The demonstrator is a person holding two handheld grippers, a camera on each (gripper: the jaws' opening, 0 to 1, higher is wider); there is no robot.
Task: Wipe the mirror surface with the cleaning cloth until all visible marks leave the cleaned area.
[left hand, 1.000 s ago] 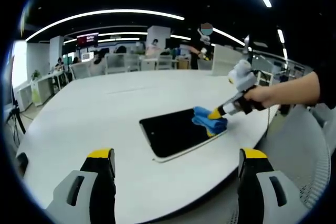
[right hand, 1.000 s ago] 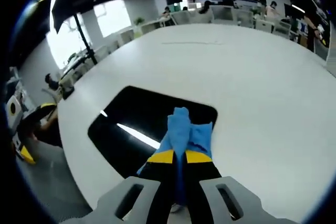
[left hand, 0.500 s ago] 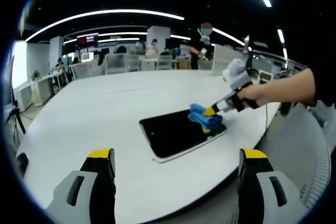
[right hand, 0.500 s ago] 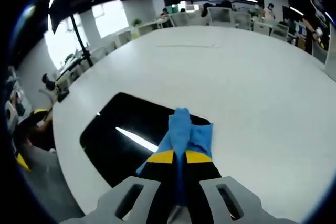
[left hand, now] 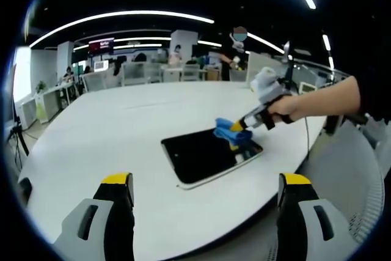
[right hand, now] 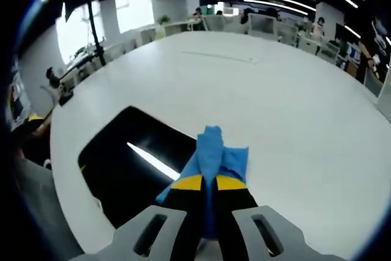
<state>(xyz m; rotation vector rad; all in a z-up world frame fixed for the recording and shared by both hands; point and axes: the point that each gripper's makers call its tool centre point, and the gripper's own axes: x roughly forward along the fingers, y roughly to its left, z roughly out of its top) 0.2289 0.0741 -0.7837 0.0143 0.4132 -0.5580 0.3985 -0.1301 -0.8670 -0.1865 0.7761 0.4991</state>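
While the right gripper [right hand: 202, 183] pinches the blue cloth [right hand: 212, 154] at the mirror [left hand: 204, 153]'s far edge, a loose grip could drop it; the left gripper [left hand: 204, 181], near the mirror, is spread.

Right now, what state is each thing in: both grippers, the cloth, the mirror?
left gripper: open, empty, held short of the table's near edge.
right gripper: shut on the cleaning cloth.
cleaning cloth: blue, bunched, at the mirror's edge.
mirror: flat on the white table, dark, reflecting a ceiling light.
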